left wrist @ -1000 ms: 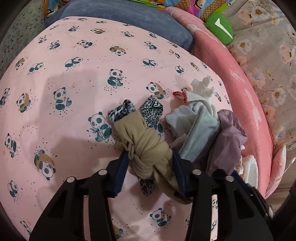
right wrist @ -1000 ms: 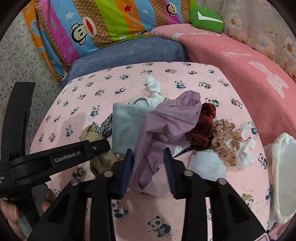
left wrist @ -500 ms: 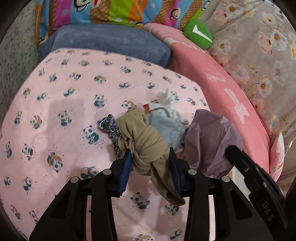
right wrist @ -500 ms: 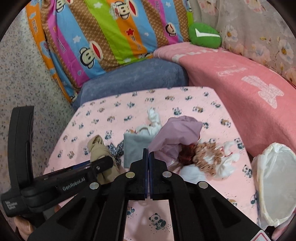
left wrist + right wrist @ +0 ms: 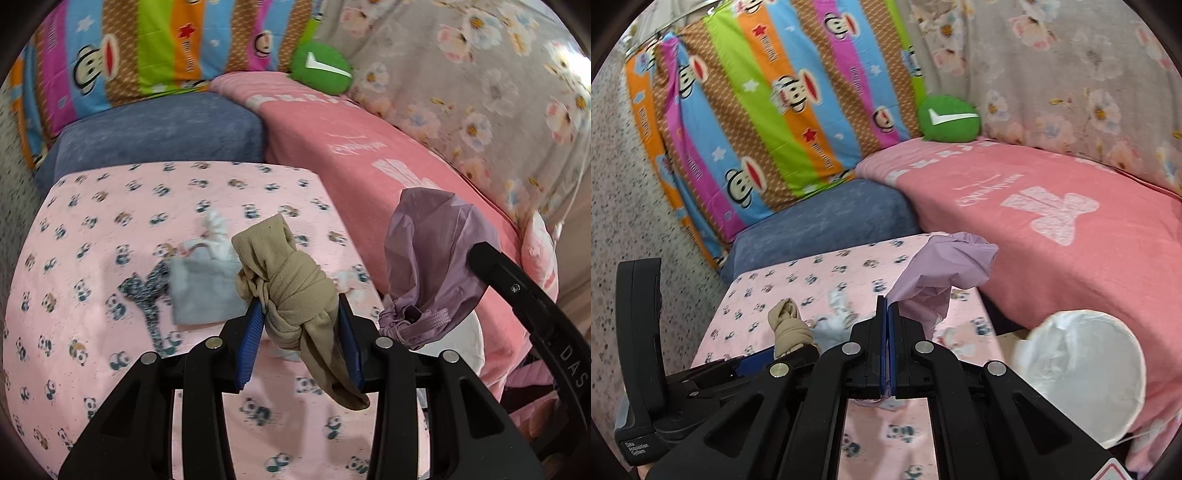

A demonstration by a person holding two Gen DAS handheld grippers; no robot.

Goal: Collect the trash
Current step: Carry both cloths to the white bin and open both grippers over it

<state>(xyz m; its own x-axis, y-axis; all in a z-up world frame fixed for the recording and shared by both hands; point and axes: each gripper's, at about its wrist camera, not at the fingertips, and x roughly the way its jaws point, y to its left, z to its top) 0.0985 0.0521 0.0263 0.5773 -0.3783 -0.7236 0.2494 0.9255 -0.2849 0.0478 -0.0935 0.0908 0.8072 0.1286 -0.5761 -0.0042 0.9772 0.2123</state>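
Left gripper clamps knotted beige cloth, lifted clear above panda-print sheet. Right gripper pinched fully together on lilac fabric, also aloft. White-lined bin just right of it, beside pink bed. Further off, on sheet: grey cloth, leopard-print strip, white scrap. Beyond: blue cushion, striped monkey pillow, green plush.
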